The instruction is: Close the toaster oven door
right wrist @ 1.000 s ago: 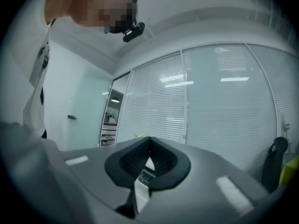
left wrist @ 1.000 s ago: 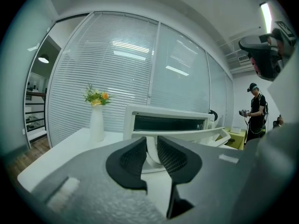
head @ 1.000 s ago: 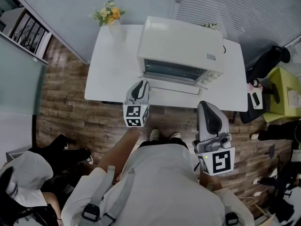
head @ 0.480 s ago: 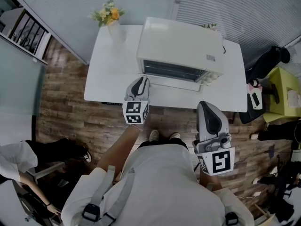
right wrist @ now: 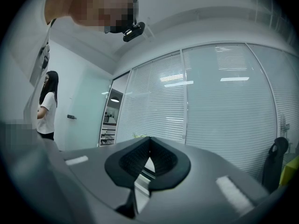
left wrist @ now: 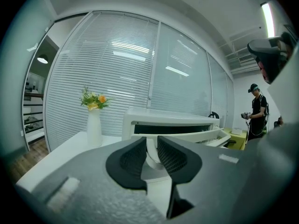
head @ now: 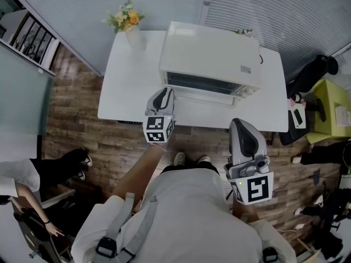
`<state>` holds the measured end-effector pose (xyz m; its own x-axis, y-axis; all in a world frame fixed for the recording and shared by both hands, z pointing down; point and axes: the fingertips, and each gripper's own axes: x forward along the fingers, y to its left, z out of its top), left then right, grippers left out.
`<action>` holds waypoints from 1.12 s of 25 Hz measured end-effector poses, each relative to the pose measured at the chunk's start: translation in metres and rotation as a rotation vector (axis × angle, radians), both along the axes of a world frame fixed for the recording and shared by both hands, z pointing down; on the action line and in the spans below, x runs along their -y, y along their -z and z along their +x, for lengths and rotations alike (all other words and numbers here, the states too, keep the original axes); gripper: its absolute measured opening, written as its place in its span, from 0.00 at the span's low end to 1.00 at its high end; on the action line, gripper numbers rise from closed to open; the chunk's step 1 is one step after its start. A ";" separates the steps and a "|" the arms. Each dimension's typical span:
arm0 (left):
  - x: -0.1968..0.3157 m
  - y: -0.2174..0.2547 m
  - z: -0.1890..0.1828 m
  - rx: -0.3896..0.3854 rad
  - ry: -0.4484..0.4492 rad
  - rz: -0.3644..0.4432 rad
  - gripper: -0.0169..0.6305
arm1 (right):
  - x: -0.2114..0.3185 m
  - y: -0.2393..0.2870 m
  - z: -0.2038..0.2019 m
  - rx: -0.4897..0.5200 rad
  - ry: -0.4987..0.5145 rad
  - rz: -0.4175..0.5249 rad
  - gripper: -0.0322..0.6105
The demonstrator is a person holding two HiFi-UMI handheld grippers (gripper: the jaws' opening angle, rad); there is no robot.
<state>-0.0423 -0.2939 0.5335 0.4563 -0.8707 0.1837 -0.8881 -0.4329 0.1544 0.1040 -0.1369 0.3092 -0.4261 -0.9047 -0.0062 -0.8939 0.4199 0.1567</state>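
Well, in the head view the toaster oven (head: pixel 211 53) sits toward the back of the white worktop (head: pixel 129 86), and its door (head: pixel 204 96) hangs partly open off the oven's front. My left gripper (head: pixel 163 97) is just beside the oven's front left corner. My right gripper (head: pixel 242 126) hangs well back from the oven, over the floor.

In the left gripper view the jaws stand a narrow gap apart and hold nothing, with the tilted door just beyond them. The risk I see is in the contact point. Pushing at that corner rather than mid-door could skew the oven along the worktop, or the jaws could slip under the door's edge. A hard shove might also bounce the door back open.

In the right gripper view the jaws are closed tip to tip and empty, pointing away toward the blinds (right wrist: pixel 219 106).
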 end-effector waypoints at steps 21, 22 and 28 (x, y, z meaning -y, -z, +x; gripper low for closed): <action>0.030 0.013 0.006 0.016 0.004 0.017 0.16 | 0.014 -0.003 0.005 0.000 -0.002 -0.007 0.06; 0.032 0.013 0.006 0.017 0.005 0.018 0.16 | 0.014 -0.002 0.005 0.000 -0.002 -0.008 0.06; 0.043 0.015 0.009 0.019 0.007 0.023 0.16 | 0.021 -0.004 0.007 0.001 -0.004 -0.011 0.06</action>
